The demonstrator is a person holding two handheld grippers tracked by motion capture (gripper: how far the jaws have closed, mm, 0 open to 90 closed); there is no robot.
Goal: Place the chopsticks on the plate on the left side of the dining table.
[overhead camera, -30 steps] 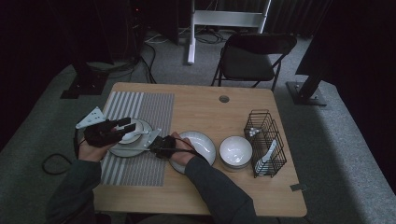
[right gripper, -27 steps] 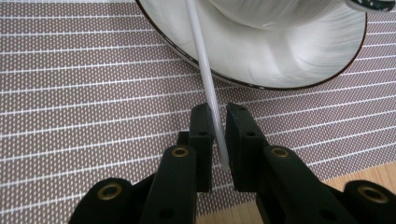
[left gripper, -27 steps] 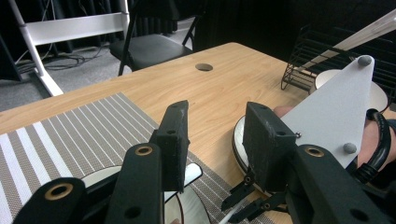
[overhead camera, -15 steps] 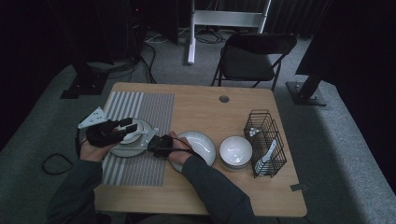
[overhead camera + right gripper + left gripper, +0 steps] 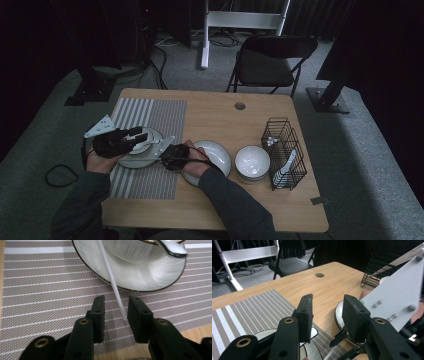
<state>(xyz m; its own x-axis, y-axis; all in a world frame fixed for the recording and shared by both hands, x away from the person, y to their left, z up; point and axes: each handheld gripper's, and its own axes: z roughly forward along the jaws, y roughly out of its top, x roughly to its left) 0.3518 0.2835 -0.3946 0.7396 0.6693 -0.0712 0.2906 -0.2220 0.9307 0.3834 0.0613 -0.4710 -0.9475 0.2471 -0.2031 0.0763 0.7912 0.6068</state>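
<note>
Here, at the table's near edge, two sleeved forearms are seen entering the high view. The right gripper (image 5: 172, 156) is held low over the striped placemat (image 5: 150, 180), just left of an empty white plate (image 5: 215, 155). In the right gripper view, its jaws have just been opening; a thin white stick (image 5: 112, 280) lies between them, its near end close beside the right pad, and no press on it can be made out. The stick runs up over the rim of a dark-rimmed white saucer (image 5: 140, 277), on which a white cup (image 5: 130, 250) is set.

A little farther left, the left gripper (image 5: 131, 137) is held over the same saucer (image 5: 131, 159). Its jaws are kept moderately apart in the left gripper view, and nothing is seen between the pads.

To the right of the plate, a white bowl (image 5: 252, 161) is placed, and beside it a black wire basket (image 5: 285, 150). Farther off, beyond the wooden table (image 5: 215, 115), a black folding chair (image 5: 267, 62) is seen.
</note>
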